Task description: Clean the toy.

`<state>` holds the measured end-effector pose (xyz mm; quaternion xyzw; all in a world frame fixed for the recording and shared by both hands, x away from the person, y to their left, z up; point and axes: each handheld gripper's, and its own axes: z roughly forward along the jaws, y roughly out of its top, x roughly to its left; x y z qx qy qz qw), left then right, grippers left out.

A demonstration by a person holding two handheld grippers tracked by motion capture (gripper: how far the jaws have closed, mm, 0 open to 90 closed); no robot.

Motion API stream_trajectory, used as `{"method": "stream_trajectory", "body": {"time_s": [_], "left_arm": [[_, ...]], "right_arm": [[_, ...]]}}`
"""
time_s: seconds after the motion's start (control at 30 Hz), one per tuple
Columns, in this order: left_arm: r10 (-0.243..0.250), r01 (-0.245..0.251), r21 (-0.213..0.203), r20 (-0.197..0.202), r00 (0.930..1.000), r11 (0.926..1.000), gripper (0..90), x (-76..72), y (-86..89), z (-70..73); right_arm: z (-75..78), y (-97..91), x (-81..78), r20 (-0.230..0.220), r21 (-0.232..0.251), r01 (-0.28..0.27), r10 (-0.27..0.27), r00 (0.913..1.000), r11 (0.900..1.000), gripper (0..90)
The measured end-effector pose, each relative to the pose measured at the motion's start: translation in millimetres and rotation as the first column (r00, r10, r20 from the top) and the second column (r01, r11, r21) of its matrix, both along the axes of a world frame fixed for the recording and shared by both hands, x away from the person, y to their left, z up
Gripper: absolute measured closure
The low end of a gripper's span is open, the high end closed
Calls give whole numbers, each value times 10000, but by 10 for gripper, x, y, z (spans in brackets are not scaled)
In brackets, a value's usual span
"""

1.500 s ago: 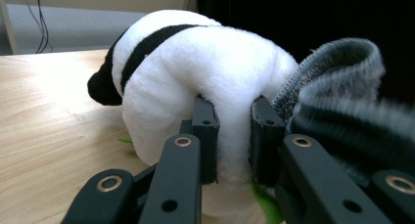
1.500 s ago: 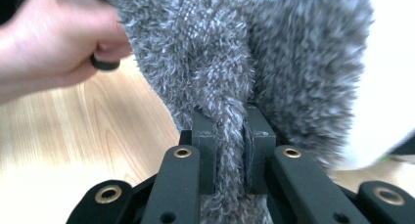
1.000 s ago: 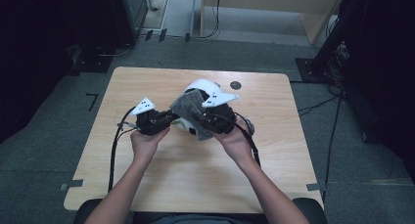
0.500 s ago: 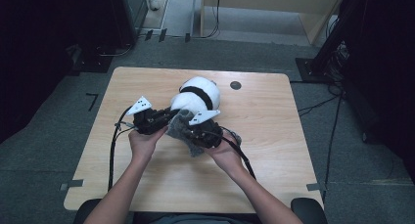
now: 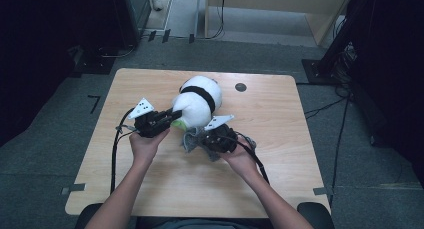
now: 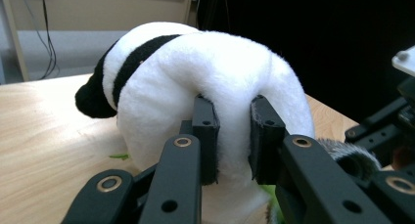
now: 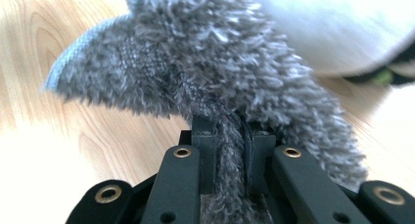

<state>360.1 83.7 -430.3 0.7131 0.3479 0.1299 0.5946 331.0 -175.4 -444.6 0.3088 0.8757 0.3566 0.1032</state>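
Watching both grips at once, I count two soft things that could get away from me. My left gripper (image 6: 234,136) is pinched on a fold of the panda plush (image 5: 197,101), which sits on the table (image 5: 300,179) near its middle, with the gripper at its near-left side. My right gripper (image 7: 234,153) is clamped tight on a thin tuft of the grey plush (image 7: 230,67), which lies just in front of the panda and touches it. That tuft is my main worry: the jaws hold only a narrow strand of pile, so I judge a sharp pull could let the fibres slide out and drop the toy. A fold of stuffed fabric can likewise creep out of the left jaws if I tug sideways. Because the two toys press together, moving one may drag or roll the other. I cannot tell what the green bit (image 6: 119,156) under the panda is, and it might snag.
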Motion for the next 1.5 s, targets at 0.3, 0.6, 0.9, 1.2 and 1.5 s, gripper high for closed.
{"method": "stream_trajectory", "body": {"time_s": [0.3, 0.6, 0.9, 1.2, 1.5], "left_arm": [[413, -412, -115, 102, 9991, 9991, 773, 42, 139, 19], [802, -799, -259, 137, 9967, 9965, 773, 90, 278, 37], [1336, -1334, -183, 78, 9910, 9909, 773, 159, 496, 16], [1561, -1557, 130, -354, 9871, 9877, 772, 243, 675, -110], [1938, -1902, 506, -810, 9777, 9804, 767, 314, 861, -281]], "right_arm": [[5, -382, 97, -208, 881, 880, -864, 9960, 9922, 800], [101, -694, 176, 85, 1293, 1631, -1656, 9862, 9781, 798], [104, -1066, 284, 1, 1489, 2607, -2637, 9646, 9539, 798], [45, -1391, 383, -146, 1208, 3623, -3633, 9315, 9242, 798], [-112, -1695, 487, -296, 792, 4558, -4549, 8900, 8866, 793]]}}
